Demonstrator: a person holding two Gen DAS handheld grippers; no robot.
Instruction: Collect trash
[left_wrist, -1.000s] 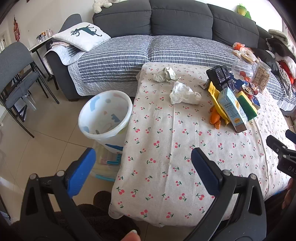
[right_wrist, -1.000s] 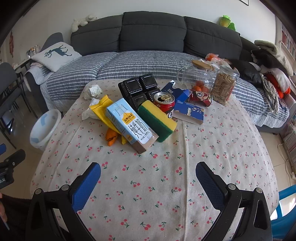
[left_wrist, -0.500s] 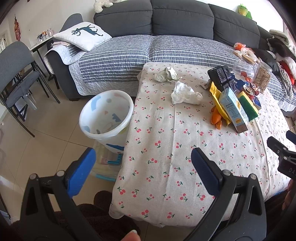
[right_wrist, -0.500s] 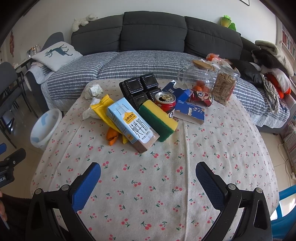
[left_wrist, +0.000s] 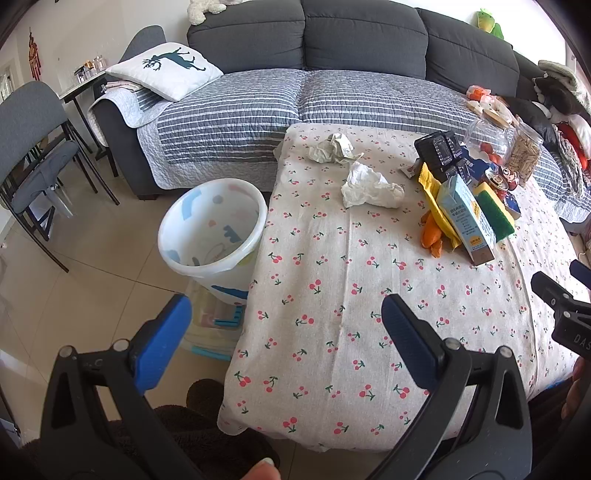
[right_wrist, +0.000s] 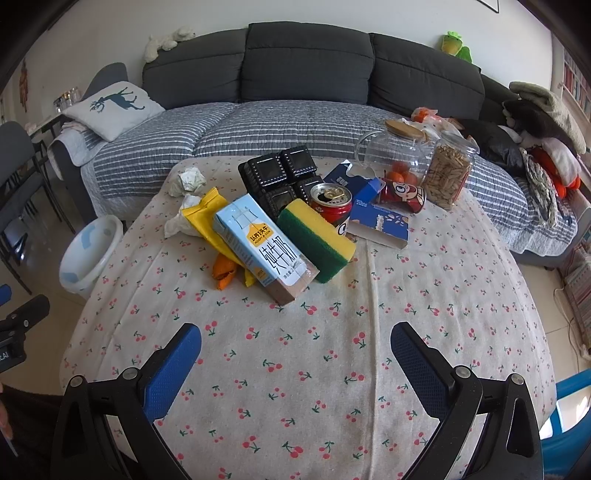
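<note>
Trash lies on the cherry-print table (left_wrist: 332, 295): two crumpled tissues (left_wrist: 371, 186) (left_wrist: 332, 148), a blue milk carton (right_wrist: 264, 247), a yellow wrapper (right_wrist: 207, 218), an orange wrapper (right_wrist: 223, 273), a red can (right_wrist: 332, 206) and a black plastic tray (right_wrist: 284, 175). A white waste bin (left_wrist: 212, 232) stands on the floor at the table's left edge. My left gripper (left_wrist: 284, 332) hovers open over the table's near-left corner, empty. My right gripper (right_wrist: 295, 354) is open and empty above the near table edge, short of the carton.
A green-and-yellow sponge (right_wrist: 317, 240), a blue box (right_wrist: 369, 210), a lying red can (right_wrist: 402, 194) and two glass jars (right_wrist: 448, 170) sit behind the trash. A grey sofa (right_wrist: 306, 88) runs along the back. A chair (left_wrist: 33, 147) stands at left.
The left wrist view has drifted slightly, so the bin and tissues sit a touch further right. Both grippers stay open and empty.
</note>
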